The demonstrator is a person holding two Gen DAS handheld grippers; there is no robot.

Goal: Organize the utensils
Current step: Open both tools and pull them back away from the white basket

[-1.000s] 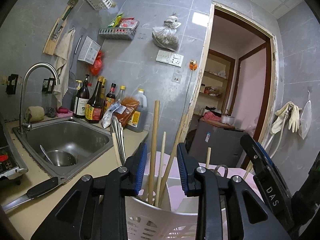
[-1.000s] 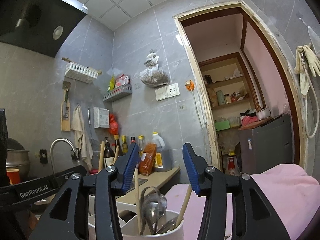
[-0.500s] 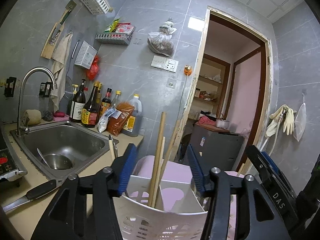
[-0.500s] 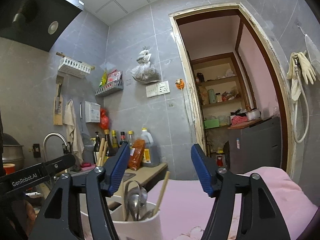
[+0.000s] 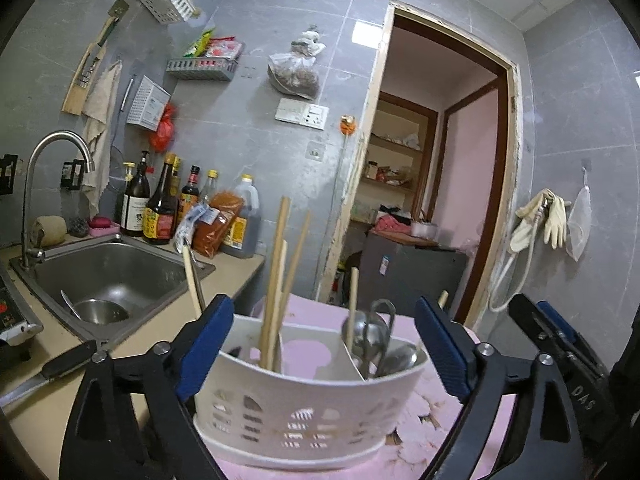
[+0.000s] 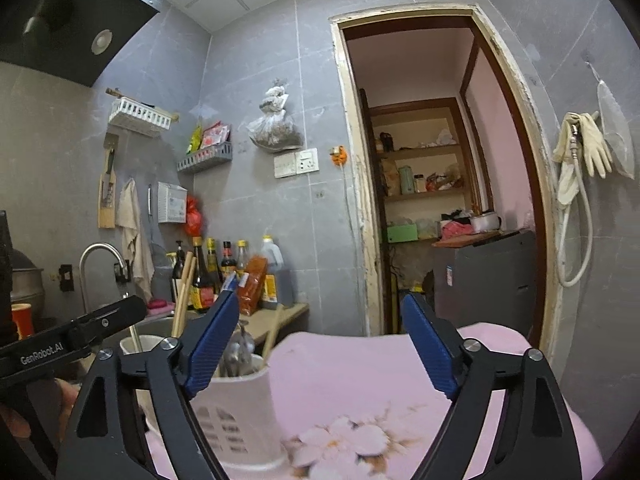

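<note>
At the far left of the left wrist view a black-handled knife (image 5: 60, 364) lies on the beige counter (image 5: 48, 408), beside the steel sink (image 5: 108, 276) holding a metal bowl (image 5: 100, 311); bottles (image 5: 160, 208) line the wall behind. The left gripper (image 5: 322, 354) stands with its blue-padded jaws spread wide on either side of a white utensil caddy (image 5: 304, 412), gripping nothing; whether the left pad touches the caddy's wall cannot be told. The caddy sits on a pink floral cloth (image 5: 432, 412); wooden chopsticks (image 5: 276, 280) stand upright in its left compartment; metal spoons (image 5: 376, 344) and one more chopstick sit in the right compartment. Further right, the right gripper's black body shows at the frame edge. In the right wrist view, the right gripper (image 6: 320, 350) is likewise wide open and empty, held above the cloth; the caddy (image 6: 236, 412) stands just beside its left finger, partly behind it, with the doorway (image 6: 436, 168) beyond.
</note>
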